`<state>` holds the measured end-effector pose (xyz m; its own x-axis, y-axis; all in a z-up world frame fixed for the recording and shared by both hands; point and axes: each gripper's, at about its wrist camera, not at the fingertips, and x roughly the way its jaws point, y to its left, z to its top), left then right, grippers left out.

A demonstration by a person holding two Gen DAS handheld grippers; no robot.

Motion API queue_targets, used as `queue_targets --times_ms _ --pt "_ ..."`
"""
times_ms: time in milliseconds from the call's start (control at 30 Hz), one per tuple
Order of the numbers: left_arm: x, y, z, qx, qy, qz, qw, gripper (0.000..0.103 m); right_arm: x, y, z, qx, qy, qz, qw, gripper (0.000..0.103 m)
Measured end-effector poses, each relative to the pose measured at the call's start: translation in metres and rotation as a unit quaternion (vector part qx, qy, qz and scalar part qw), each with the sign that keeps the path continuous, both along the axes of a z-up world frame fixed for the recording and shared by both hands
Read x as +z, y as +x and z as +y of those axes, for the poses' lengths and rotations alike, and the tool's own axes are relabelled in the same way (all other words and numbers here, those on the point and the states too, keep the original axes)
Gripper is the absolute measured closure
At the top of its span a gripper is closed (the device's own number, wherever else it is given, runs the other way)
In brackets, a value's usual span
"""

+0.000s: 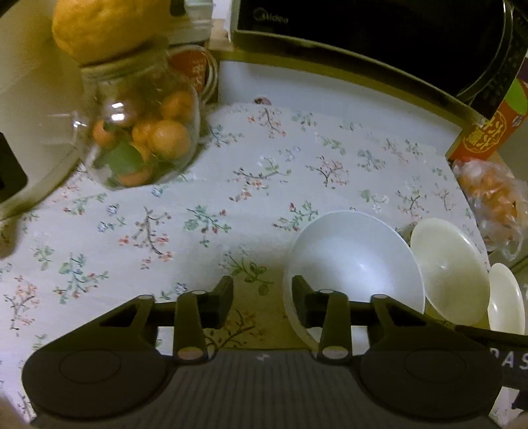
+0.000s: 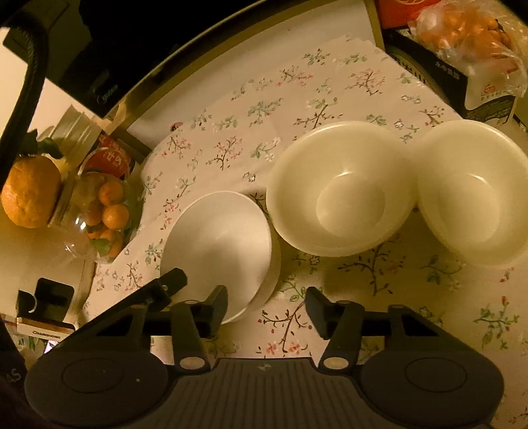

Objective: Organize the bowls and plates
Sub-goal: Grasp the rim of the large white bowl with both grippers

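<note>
A white bowl [image 1: 356,260] stands on the floral cloth, with two cream bowls [image 1: 448,274] [image 1: 506,297] to its right. My left gripper [image 1: 262,297] is open; its jaws straddle the white bowl's near left rim, one finger inside and one outside with a gap to the wall. In the right wrist view my right gripper [image 2: 265,298] is open across the near right rim of the same white bowl [image 2: 217,250]. The cream bowls [image 2: 340,188] [image 2: 472,191] sit side by side, touching, beyond it. One of the left gripper's fingers [image 2: 171,279] shows at the bowl's left edge.
A glass jar of small oranges [image 1: 142,132] with a big citrus [image 1: 109,26] on top stands at the far left. A black microwave [image 1: 363,33] lines the back. A red box [image 1: 488,128] and a bag of oranges [image 1: 491,204] sit at the right edge.
</note>
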<state>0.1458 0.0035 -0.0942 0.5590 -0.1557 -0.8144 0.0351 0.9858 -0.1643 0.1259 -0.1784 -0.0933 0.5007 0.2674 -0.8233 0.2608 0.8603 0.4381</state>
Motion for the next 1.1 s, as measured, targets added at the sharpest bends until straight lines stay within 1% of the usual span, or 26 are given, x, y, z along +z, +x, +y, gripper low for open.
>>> queue_targets --times_ms 33,67,100,133,167,200,233,333,533,667,767,933,1033,1100 --pt "-0.001 0.001 -0.001 -0.003 -0.001 0.001 1.0 0.074 -0.001 0.002 0.001 0.002 -0.003 0.0 1.0 0.06" --pt "-0.002 0.001 -0.002 -0.006 -0.001 0.001 1.0 0.078 -0.002 0.003 0.001 0.003 -0.005 0.0 1.0 0.065" --pt "-0.002 0.001 -0.003 -0.01 -0.004 0.002 0.9999 0.084 -0.003 0.005 0.001 0.003 -0.007 0.0 1.0 0.068" --pt "-0.002 0.002 -0.003 -0.014 -0.009 0.002 0.9999 0.087 -0.004 0.006 0.001 0.003 -0.009 0.001 1.0 0.076" --pt "-0.002 0.002 -0.005 -0.018 -0.016 0.004 0.9997 0.094 -0.005 0.007 0.001 0.003 -0.009 0.001 1.0 0.085" --pt "-0.002 0.002 -0.006 -0.017 -0.018 0.007 0.9997 0.097 -0.005 0.008 0.001 0.004 -0.006 0.0 1.0 0.09" --pt "-0.001 0.001 -0.007 -0.016 -0.014 0.009 0.9997 0.097 -0.004 0.008 0.001 0.005 -0.003 -0.002 1.0 0.091" --pt "-0.001 -0.001 -0.012 -0.024 -0.001 0.008 0.9997 0.097 0.002 0.008 0.006 0.011 -0.02 -0.01 1.0 0.091" --pt "0.001 -0.003 -0.011 -0.028 -0.004 0.009 0.9996 0.097 0.001 0.008 0.004 0.008 -0.017 -0.004 1.0 0.092" --pt "0.012 -0.01 -0.011 -0.029 -0.006 0.007 0.9995 0.097 0.007 0.004 0.003 0.016 -0.019 -0.007 1.0 0.092" --pt "0.022 -0.02 -0.014 -0.034 -0.004 0.005 0.9994 0.097 0.013 0.001 0.001 0.024 -0.016 -0.005 1.0 0.092" --pt "0.032 -0.046 -0.025 -0.051 0.008 0.005 0.9987 0.096 0.028 -0.016 -0.007 0.041 -0.022 -0.011 0.999 0.091" --pt "0.033 -0.066 -0.033 -0.064 0.015 0.014 0.9977 0.096 0.033 -0.031 -0.013 0.046 -0.025 -0.002 0.999 0.091" --pt "0.035 -0.078 -0.035 -0.074 0.011 0.017 0.997 0.096 0.036 -0.044 -0.017 0.051 -0.028 0.005 0.998 0.091"
